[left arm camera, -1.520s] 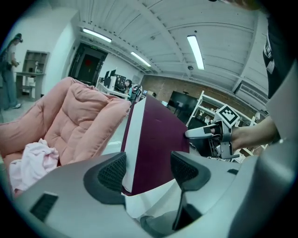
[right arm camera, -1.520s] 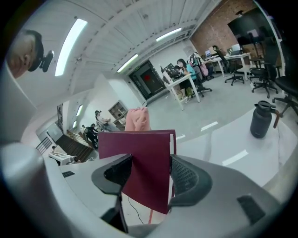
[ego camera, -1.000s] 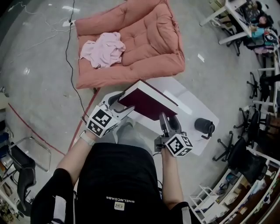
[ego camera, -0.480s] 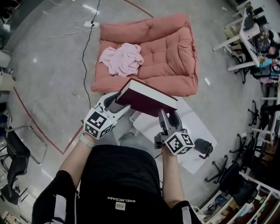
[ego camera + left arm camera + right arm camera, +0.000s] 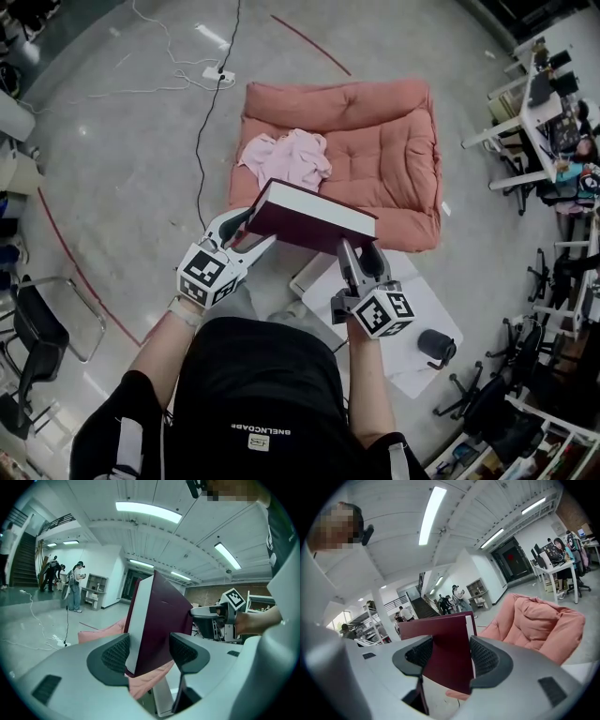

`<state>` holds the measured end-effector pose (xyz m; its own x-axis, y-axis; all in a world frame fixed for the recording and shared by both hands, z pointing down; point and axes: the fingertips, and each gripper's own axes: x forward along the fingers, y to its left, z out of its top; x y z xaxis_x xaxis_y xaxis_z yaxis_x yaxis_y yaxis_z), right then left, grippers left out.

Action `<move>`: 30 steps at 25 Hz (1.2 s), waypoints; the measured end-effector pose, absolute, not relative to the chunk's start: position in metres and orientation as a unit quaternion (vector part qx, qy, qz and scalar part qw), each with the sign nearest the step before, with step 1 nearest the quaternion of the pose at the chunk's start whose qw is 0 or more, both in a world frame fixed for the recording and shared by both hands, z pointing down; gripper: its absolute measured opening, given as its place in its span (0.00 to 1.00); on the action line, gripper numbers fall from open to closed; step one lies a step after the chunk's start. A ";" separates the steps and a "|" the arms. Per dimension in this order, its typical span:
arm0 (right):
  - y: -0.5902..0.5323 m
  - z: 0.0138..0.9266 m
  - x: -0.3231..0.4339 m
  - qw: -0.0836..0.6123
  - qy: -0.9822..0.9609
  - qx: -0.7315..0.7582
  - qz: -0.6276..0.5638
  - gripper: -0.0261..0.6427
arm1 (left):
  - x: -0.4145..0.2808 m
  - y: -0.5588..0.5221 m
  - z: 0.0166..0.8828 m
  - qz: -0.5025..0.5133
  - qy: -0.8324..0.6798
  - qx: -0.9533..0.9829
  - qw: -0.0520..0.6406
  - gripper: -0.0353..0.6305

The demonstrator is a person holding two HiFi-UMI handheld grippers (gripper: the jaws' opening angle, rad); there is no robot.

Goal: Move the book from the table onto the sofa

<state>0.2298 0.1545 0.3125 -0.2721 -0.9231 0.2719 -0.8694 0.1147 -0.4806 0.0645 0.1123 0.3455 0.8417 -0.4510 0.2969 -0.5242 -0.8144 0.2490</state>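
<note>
The book [image 5: 314, 217] — dark red cover, white page edges — is up in the air, clear of the desk [image 5: 417, 323] and carried between both tongs. In the head view it overlaps the near edge of the sofa [image 5: 384, 150], its page edges turned toward the cushions. The left tongs [image 5: 246, 228] grip its left end: in the left gripper view one pad presses on the page edge and the other on the cover, the jaws standing wide, having just closed a little on it. The right tongs [image 5: 361, 251] clamp the book's near right part, with the cover caught between both pads in the right gripper view. A pink cloth [image 5: 291, 157] lies crumpled on the sofa's left side. The white desk sits below the right tongs — a dark cup [image 5: 437, 347] stands at its right end
</note>
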 end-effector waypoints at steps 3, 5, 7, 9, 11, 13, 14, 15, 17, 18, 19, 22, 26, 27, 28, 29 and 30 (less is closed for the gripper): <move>0.127 0.304 0.201 0.050 0.751 -0.597 -0.279 0.45 | 0.035 0.088 0.339 0.109 -0.263 0.945 0.160 0.47; 0.111 0.301 0.182 0.050 0.752 -0.595 -0.279 0.45 | 0.016 0.073 0.336 0.108 -0.268 0.944 0.160 0.47; 0.098 0.300 0.163 0.048 0.753 -0.593 -0.279 0.45 | -0.002 0.057 0.335 0.106 -0.272 0.943 0.163 0.47; 0.088 0.300 0.144 0.046 0.753 -0.593 -0.280 0.45 | -0.020 0.044 0.334 0.101 -0.273 0.942 0.166 0.47; 0.078 0.299 0.127 0.044 0.754 -0.593 -0.281 0.45 | -0.037 0.033 0.331 0.096 -0.273 0.942 0.168 0.47; 0.068 0.299 0.112 0.041 0.754 -0.592 -0.281 0.45 | -0.052 0.022 0.331 0.092 -0.273 0.943 0.169 0.47; 0.063 0.299 0.105 0.040 0.754 -0.592 -0.281 0.45 | -0.059 0.017 0.332 0.091 -0.273 0.943 0.169 0.47; 0.059 0.300 0.099 0.039 0.755 -0.592 -0.281 0.45 | -0.065 0.013 0.333 0.090 -0.272 0.943 0.170 0.47; 0.052 0.301 0.087 0.037 0.756 -0.590 -0.281 0.45 | -0.077 0.007 0.336 0.092 -0.271 0.943 0.172 0.47; 0.049 0.301 0.082 0.036 0.756 -0.590 -0.282 0.45 | -0.083 0.005 0.336 0.092 -0.270 0.943 0.173 0.47; 0.046 0.301 0.077 0.036 0.756 -0.589 -0.282 0.45 | -0.088 0.003 0.336 0.092 -0.270 0.943 0.173 0.47; 0.038 0.302 0.064 0.036 0.758 -0.586 -0.284 0.45 | -0.102 -0.001 0.337 0.089 -0.274 0.941 0.176 0.47; 0.032 0.303 0.050 0.030 0.763 -0.580 -0.284 0.45 | -0.116 -0.004 0.340 0.086 -0.281 0.938 0.181 0.47; 0.030 0.303 0.049 0.029 0.764 -0.578 -0.284 0.45 | -0.117 -0.005 0.341 0.085 -0.284 0.937 0.182 0.47; 0.028 0.303 0.048 0.028 0.765 -0.577 -0.285 0.45 | -0.118 -0.007 0.341 0.084 -0.287 0.937 0.184 0.47; 0.025 0.303 0.048 0.028 0.766 -0.576 -0.286 0.45 | -0.119 -0.009 0.340 0.083 -0.288 0.936 0.185 0.47; 0.022 0.303 0.048 0.028 0.766 -0.575 -0.287 0.45 | -0.119 -0.011 0.340 0.083 -0.290 0.935 0.185 0.47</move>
